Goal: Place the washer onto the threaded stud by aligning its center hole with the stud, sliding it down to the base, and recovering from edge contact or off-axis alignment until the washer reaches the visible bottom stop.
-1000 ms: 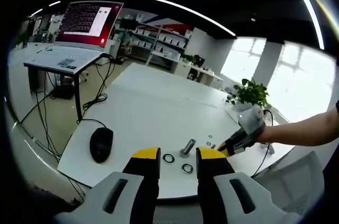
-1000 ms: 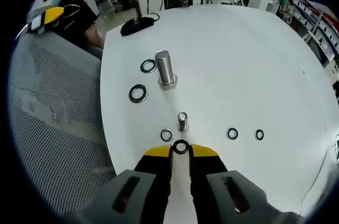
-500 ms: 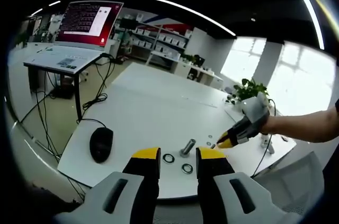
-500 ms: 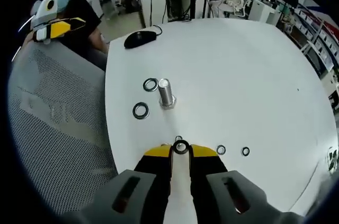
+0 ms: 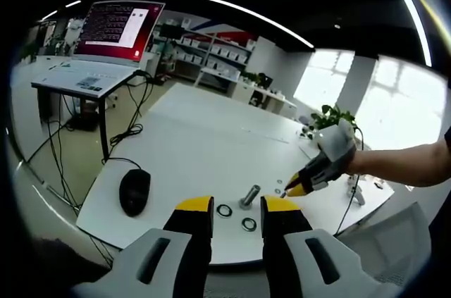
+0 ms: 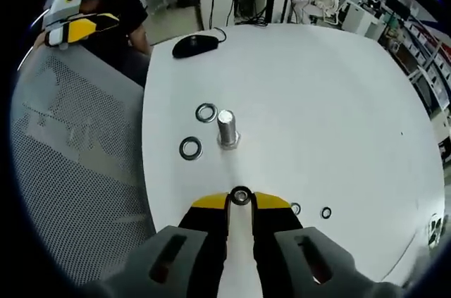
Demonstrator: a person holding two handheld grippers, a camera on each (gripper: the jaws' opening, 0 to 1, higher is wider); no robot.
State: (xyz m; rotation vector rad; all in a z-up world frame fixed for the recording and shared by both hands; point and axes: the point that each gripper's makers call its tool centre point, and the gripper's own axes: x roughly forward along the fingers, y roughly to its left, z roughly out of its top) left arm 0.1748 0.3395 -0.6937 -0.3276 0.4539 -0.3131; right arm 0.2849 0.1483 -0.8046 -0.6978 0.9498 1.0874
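in the right gripper view the right gripper [image 6: 240, 201] has its yellow-tipped jaws closed on a small washer [image 6: 241, 196], a thin grey metal ring with a dark centre hole, pinched by its edge at the very tips so that its flat face looks toward the camera. it is held above the white bench [image 6: 331, 101], nearer the camera than the threaded stud [image 6: 227, 129]. the stud is a short silvery bolt standing upright on its wider head, with a flat, bright top. two larger washers lie flat on the bench just beside the stud: one [image 6: 206, 112] on its far left side and another [image 6: 190, 148] on its near left side. two smaller rings [image 6: 325, 212] lie flat on the bench to the right of the jaws, one partly hidden by the right jaw tip. a black computer mouse [image 6: 196, 45] rests near the far edge of the bench.

in the left gripper view the left gripper [image 5: 237, 208] holds nothing, its jaws parallel with a gap between them, away from the bench edge. past it stands the stud [image 5: 249, 196], and the right gripper [image 5: 294, 189] comes in from the right, its yellow tips just right of the stud; the washer there is too small to make out.
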